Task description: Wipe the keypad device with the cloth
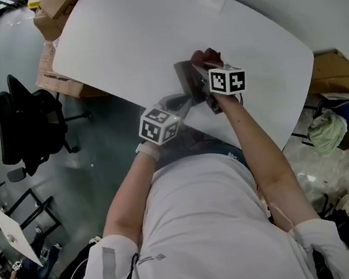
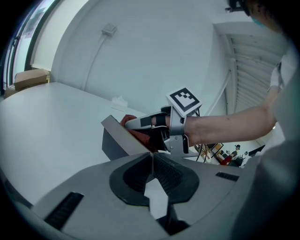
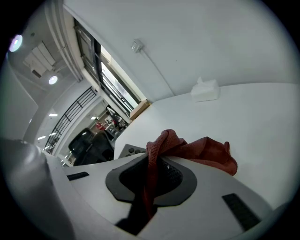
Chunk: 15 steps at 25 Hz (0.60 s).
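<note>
**Hold the device firm, wipe with the loose fold**

The white rounded desk (image 1: 145, 35) carries the work near its front edge; on it sits the dark grey slab-shaped keypad device (image 1: 187, 79), its face tilted up and its round buttons just showing in the right gripper view. The left claw (image 2: 152, 157) has its jaws together on what looks like the near corner of the device. The right claw (image 3: 152, 161) is clamped on the rust-red woven cloth (image 3: 201, 152), which bunches out ahead of the jaws and lies over the device's far side.

By my judgement the wipe goes best if the left claw pins the device so it cannot slide on the smooth desk; the right claw should drag the hanging fold flat across the keys, not the hard jaw tips; light pressure, since a hard push could tip the slanted slab.

As for containers: brown cardboard boxes (image 1: 58, 3) stand beyond the desk's far corner, contents not visible; a small white tissue box (image 3: 205, 90) sits well apart from the device, a tissue peeking from its top.
</note>
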{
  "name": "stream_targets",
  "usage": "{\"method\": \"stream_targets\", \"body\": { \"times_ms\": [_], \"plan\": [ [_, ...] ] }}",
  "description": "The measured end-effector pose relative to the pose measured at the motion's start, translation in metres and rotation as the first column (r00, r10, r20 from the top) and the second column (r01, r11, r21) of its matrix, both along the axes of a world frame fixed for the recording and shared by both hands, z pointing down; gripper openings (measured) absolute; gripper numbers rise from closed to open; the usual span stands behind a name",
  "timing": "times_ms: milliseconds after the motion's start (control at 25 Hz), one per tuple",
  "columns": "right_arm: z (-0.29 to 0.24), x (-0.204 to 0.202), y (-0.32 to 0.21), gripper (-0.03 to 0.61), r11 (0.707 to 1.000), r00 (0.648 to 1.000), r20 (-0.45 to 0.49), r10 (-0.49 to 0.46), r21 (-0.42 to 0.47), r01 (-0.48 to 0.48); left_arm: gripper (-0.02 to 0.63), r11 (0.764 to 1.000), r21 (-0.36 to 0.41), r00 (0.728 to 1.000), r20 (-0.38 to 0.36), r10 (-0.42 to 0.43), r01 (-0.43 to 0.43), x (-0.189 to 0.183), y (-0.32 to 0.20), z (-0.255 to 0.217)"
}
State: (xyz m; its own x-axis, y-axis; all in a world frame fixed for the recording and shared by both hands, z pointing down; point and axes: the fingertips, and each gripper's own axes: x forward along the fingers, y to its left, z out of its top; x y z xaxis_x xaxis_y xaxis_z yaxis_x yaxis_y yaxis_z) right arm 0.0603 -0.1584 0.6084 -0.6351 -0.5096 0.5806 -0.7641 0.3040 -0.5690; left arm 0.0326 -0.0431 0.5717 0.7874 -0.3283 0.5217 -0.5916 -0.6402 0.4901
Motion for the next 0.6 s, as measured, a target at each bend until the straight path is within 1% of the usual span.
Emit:
{"method": "stream_targets", "body": {
  "times_ms": [160,280,400,600],
  "plan": [
    [0.008,0.013,-0.002,0.052,0.999,0.999,-0.028,0.028,-0.017,-0.028,0.012,1.0,-0.001,1.0,-0.004,0.001,-0.001,-0.001,0.001,-0.001],
    [0.016,0.017,0.0,0.052,1.0,0.998,-0.054,0.022,-0.017,-0.023,0.012,1.0,-0.003,1.0,-0.006,0.002,-0.002,-0.003,0.001,0.0],
    [0.021,0.017,0.001,0.052,0.999,0.999,-0.037,0.026,-0.02,-0.027,0.012,1.0,-0.003,1.0,-0.009,0.0,0.0,-0.002,0.001,-0.001],
    [0.023,0.027,-0.003,0.052,0.996,0.996,-0.038,0.085,-0.015,-0.086,0.012,1.0,-0.004,1.0,-0.011,0.0,0.0,-0.002,0.0,0.0]
  ]
}}
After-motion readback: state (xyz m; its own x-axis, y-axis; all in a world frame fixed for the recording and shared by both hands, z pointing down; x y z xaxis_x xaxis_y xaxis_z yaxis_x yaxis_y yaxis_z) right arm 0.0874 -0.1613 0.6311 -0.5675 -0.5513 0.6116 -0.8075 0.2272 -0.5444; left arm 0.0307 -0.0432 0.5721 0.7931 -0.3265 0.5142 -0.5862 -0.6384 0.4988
